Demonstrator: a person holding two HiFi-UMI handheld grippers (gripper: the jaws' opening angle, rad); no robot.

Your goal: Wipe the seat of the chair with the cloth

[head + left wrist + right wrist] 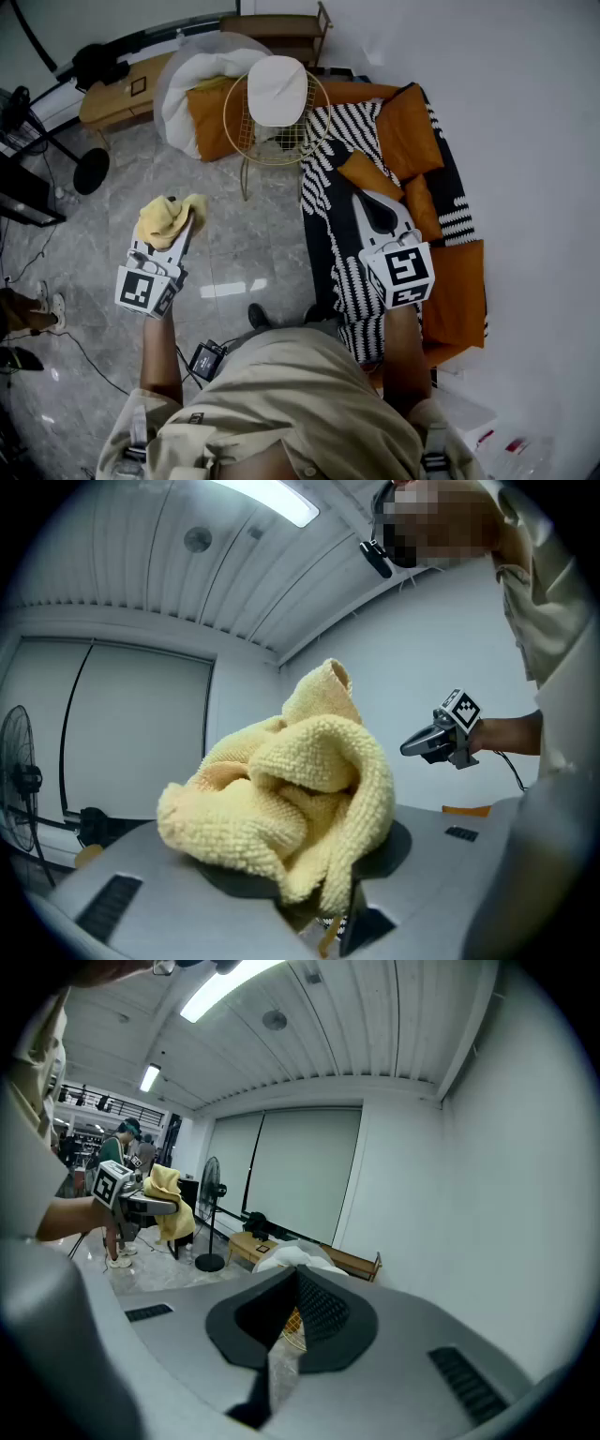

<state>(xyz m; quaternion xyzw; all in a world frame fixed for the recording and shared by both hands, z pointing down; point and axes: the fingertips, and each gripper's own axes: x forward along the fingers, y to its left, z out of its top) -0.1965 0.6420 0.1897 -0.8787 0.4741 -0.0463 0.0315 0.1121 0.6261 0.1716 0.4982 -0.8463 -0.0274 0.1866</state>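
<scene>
A gold wire chair (258,141) with a white seat pad (277,89) stands on the marble floor ahead of me. My left gripper (181,232) is held up to the chair's left and nearer to me, shut on a crumpled yellow cloth (169,217). The cloth (281,799) fills the left gripper view and hides the jaw tips. My right gripper (370,204) hovers over the striped sofa throw, right of the chair. Its jaws meet at the tips with nothing between them (295,1274). In the right gripper view the left gripper (141,1202) shows with the cloth (169,1199).
A sofa with a black-and-white striped throw (337,187) and orange cushions (408,127) runs along the right. Behind the chair sit a white beanbag (197,80) and a low wooden table (117,94). A fan base (91,171) and someone's feet (42,305) are at left.
</scene>
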